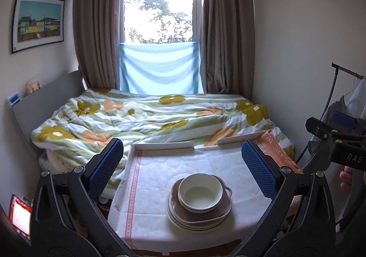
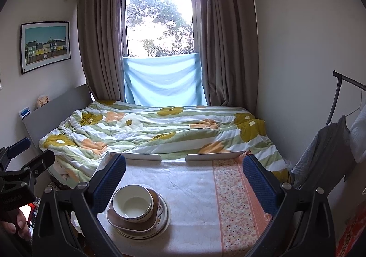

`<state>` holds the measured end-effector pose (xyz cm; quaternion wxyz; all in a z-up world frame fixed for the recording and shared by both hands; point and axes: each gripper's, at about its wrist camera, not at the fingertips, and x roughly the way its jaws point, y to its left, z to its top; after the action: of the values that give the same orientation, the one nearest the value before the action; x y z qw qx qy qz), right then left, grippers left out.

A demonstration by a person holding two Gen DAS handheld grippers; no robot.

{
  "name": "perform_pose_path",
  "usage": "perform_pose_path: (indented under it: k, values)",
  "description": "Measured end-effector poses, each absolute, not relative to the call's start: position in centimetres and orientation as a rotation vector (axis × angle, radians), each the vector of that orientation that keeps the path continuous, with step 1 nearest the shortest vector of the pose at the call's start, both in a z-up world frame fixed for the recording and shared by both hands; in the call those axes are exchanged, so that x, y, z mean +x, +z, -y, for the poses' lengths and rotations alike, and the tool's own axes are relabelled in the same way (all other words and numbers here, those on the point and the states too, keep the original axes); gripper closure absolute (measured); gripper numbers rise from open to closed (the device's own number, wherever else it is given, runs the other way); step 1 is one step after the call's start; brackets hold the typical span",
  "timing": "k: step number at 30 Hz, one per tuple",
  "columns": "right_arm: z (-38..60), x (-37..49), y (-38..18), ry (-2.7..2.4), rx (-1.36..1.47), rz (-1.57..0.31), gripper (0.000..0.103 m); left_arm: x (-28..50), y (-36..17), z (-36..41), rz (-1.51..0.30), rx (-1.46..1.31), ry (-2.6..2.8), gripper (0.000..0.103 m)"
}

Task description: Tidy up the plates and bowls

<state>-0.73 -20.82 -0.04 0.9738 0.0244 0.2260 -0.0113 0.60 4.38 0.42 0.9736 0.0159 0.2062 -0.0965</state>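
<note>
One cream bowl [image 1: 200, 193] sat on one brown handled dish [image 1: 205, 212], atop two or three round plates [image 1: 180, 219], stacked on the cloth-covered bench [image 1: 151, 179]. The left tool [image 1: 181, 169] and right tool [image 2: 184, 179] both hovered spread wide, grasping nothing.

The cream bowl [image 1: 200, 193] at lower centre looks like smooth, glossy ceramic, as do the brown dish [image 1: 201, 211] and pale plates [image 1: 180, 222] under it. They rest on a matt woven tablecloth [image 1: 155, 179]. The gripper pads [image 1: 258, 169] are blue rubber with a rough knobbed texture, set in matt black plastic arms with shiny metal screws. Behind, the floral quilt [image 1: 148, 117] is soft, rumpled cloth.
</note>
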Motion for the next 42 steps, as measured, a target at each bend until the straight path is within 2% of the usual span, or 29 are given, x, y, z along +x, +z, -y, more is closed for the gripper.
perform_pose_path:
  k: [42]
  values:
    - [21.07, -0.36, 0.09, -0.028, 0.046, -0.441, 0.001, 0.08, 1.13, -4.11, -0.395, 0.015, -0.174, 0.000]
